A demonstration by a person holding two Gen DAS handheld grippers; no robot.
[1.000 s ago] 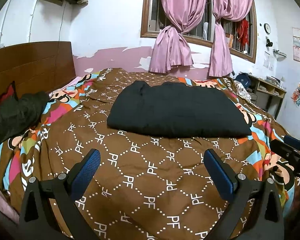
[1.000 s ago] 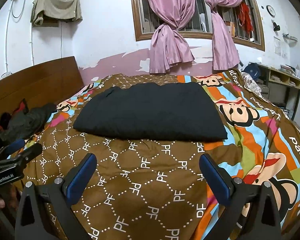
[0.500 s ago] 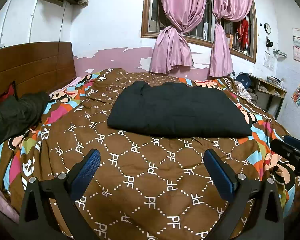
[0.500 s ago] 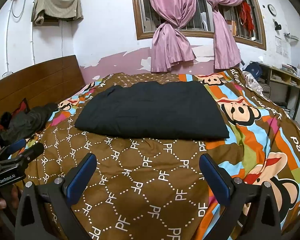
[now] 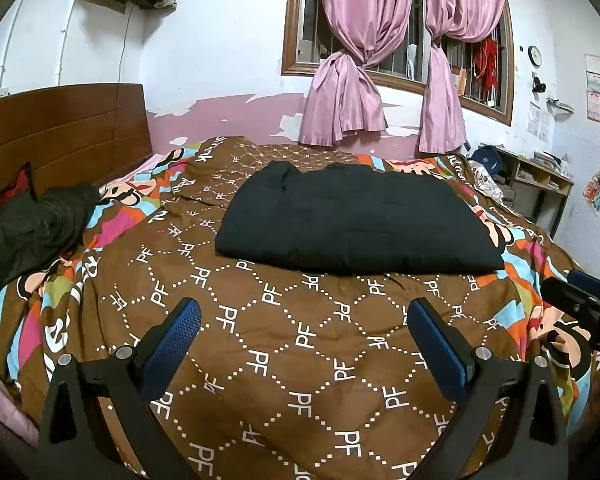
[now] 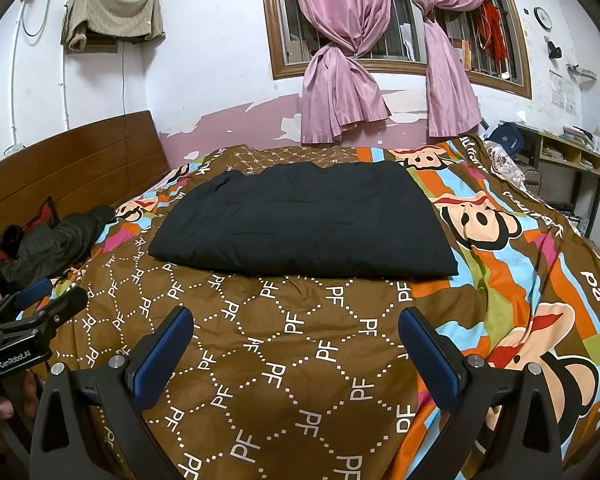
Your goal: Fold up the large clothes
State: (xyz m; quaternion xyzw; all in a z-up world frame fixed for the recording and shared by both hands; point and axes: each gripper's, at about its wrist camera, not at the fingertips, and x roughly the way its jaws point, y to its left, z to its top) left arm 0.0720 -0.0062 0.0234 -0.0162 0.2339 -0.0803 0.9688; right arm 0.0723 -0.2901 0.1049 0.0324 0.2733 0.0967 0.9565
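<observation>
Toward the headboard end of the bed (image 5: 284, 360), at its left edge, a crumpled dark garment (image 5: 32, 228) lay unfolded, which suggested more work remained. In the middle of the bed, nearer the far edge under the window, the black garment (image 5: 352, 224) lay flat as a neat rectangle, so its folding looked finished or nearly so. The left gripper (image 5: 304, 344) and the right gripper (image 6: 296, 352) hung over the near edge, each spread wide and holding nothing.
</observation>
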